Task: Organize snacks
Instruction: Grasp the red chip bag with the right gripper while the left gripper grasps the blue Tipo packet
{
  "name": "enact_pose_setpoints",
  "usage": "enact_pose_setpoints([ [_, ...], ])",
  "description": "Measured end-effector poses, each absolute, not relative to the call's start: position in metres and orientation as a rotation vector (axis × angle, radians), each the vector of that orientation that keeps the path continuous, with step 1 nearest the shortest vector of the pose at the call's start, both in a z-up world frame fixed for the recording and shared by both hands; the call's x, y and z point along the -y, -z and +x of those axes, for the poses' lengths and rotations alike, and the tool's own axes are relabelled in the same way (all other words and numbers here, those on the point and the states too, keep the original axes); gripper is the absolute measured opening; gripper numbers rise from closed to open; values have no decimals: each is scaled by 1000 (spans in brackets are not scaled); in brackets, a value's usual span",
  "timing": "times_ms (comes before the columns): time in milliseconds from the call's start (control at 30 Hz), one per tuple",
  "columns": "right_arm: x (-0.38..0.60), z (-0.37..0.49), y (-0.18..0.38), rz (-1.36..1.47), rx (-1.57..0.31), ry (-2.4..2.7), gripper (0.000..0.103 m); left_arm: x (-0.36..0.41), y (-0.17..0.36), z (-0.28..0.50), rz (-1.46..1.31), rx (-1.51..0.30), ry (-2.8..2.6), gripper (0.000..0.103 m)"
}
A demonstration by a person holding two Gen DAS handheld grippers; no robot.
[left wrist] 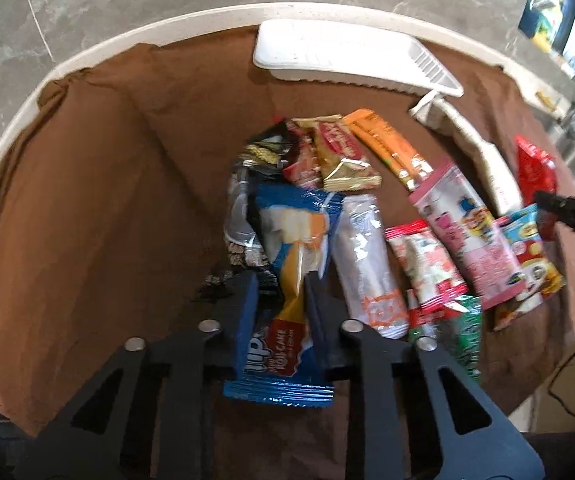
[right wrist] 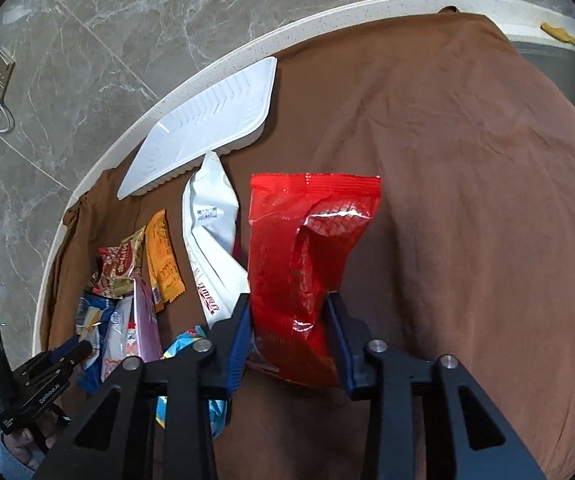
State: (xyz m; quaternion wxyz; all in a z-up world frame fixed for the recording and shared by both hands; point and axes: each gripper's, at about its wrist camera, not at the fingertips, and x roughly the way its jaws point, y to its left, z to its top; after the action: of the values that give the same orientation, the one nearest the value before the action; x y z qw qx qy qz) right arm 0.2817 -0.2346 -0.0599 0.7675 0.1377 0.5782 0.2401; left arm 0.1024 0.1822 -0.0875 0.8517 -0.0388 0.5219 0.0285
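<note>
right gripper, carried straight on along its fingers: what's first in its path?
Apart from the red bag the right gripper holds, likely bare brown cloth; the white tray sits left of that line. Depth unclear.

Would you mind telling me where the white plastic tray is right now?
The white plastic tray lies at the far edge of the brown cloth, against the counter's rim, left of centre in the right wrist view, just beyond the white pouch.
</note>
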Motion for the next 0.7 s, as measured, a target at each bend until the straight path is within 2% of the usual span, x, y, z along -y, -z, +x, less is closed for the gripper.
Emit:
enact_pose_setpoints([
  [100,241,284,58,335,-1254,-530,35,-188,85,103,-160,-1107,-30,6],
  [700,285,277,38,523,-1230,-593,35,-175,52,83,-225,-1069,10,6],
])
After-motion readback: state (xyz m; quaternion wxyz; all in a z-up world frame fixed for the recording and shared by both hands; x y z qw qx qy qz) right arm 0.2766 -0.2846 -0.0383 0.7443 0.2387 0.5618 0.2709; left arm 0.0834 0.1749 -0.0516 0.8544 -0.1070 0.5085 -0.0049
